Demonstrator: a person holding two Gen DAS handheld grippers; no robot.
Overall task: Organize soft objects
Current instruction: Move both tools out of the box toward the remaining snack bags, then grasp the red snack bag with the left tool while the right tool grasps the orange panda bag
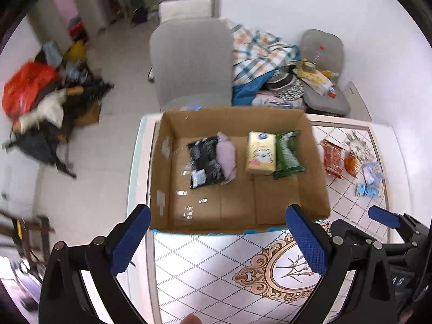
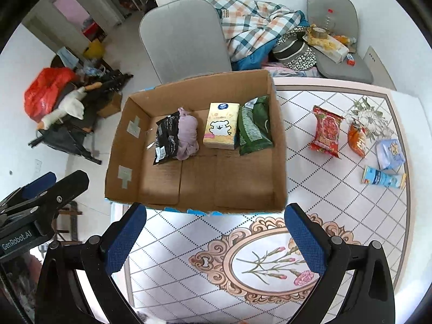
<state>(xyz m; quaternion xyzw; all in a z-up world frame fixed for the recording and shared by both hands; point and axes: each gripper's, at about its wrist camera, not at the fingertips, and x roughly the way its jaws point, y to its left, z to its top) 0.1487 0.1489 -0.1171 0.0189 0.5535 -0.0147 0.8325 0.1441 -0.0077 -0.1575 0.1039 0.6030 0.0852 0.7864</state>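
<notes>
While both grippers hang over the patterned table (image 2: 337, 210), the cardboard box (image 2: 279, 145) sits just ahead of their fingertips, open side up. The left gripper (image 1: 224, 240) has its jaws spread wide with nothing between them, and same deal for the right gripper (image 2: 216, 239). Inside the box, along the wall farthest from the jaws, there's a green packet (image 2: 255, 127), a yellow tissue pack (image 2: 221, 127), a black packet (image 2: 166, 137) and a lilac cloth bundle (image 2: 186, 136) touching it. Out past the right jaw, on the table, lie a red snack bag (image 2: 326, 132), an orange packet (image 2: 356, 139), a pale blue pack (image 2: 390, 154) and a small blue tube (image 2: 383, 179).
</notes>
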